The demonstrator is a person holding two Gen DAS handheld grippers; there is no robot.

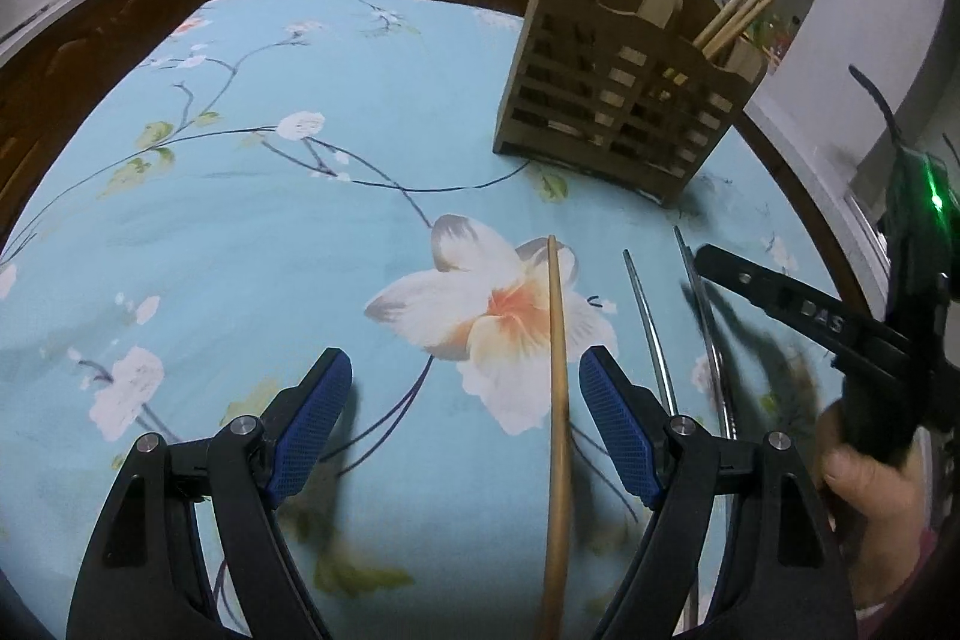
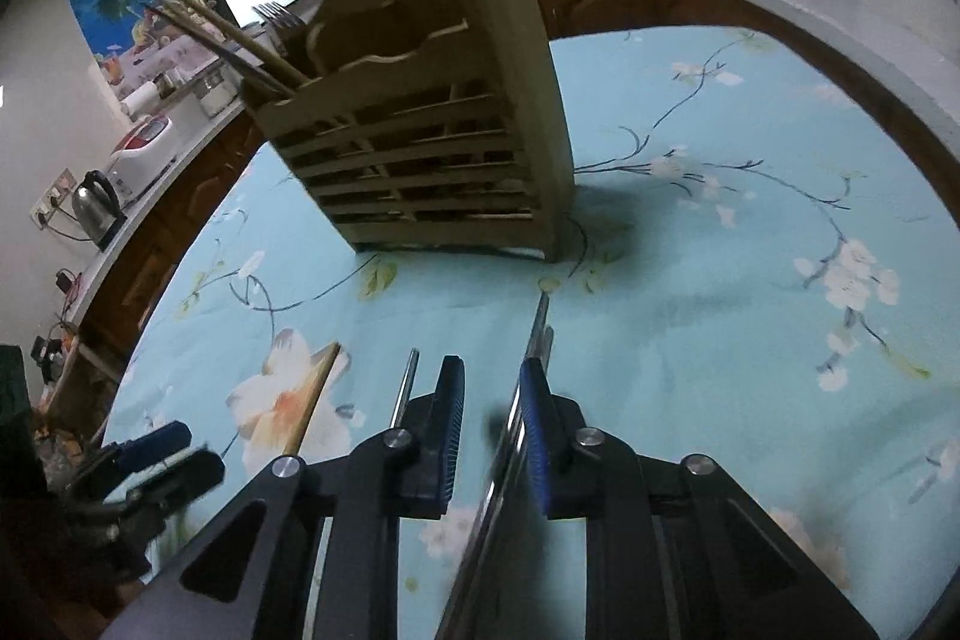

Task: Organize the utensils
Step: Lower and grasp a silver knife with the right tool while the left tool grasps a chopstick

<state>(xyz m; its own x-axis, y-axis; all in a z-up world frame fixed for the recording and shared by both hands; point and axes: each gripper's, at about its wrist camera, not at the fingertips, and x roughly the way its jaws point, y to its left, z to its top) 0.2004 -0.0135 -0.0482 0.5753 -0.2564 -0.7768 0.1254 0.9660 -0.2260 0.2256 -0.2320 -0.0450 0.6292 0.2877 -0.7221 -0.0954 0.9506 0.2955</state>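
Desk [image 1: 252, 232], largest item: covered by light blue cloth printed with white blossoms and dark twigs; wooden edge visible around it.

Wooden utensil holder [image 1: 612, 100], slatted, upright on far part of desk; seen also in right wrist view [image 2: 432, 160]. Holds bamboo chopsticks [image 1: 744, 7] leaning out of 1 end compartment, 2 further sticks rising from opposite end, fork tines [image 2: 277, 15] visible behind in right wrist view.

Left gripper [image 1: 465, 388]: jaws spread wide, blue pads well apart, low over desk. Nothing clamped. Bamboo chopstick [image 1: 558, 400] lying flat on cloth between the jaws, closer to the right pad, across large white-orange flower; tip pointing toward holder. Same stick seen in right wrist view [image 2: 315, 397].

Right gripper [image 2: 492, 394]: jaws narrow, small gap between them. Metal chopstick [image 2: 528, 400] running lengthwise through that gap, against the right pad; firm clamping cannot be confirmed, image blurred there. Right gripper also visible at right edge of left wrist view [image 1: 798, 307], blurred.

Second metal chopstick [image 1: 651, 334] lying on cloth between bamboo chopstick and right gripper, just outside left pad in right wrist view [image 2: 405, 388].
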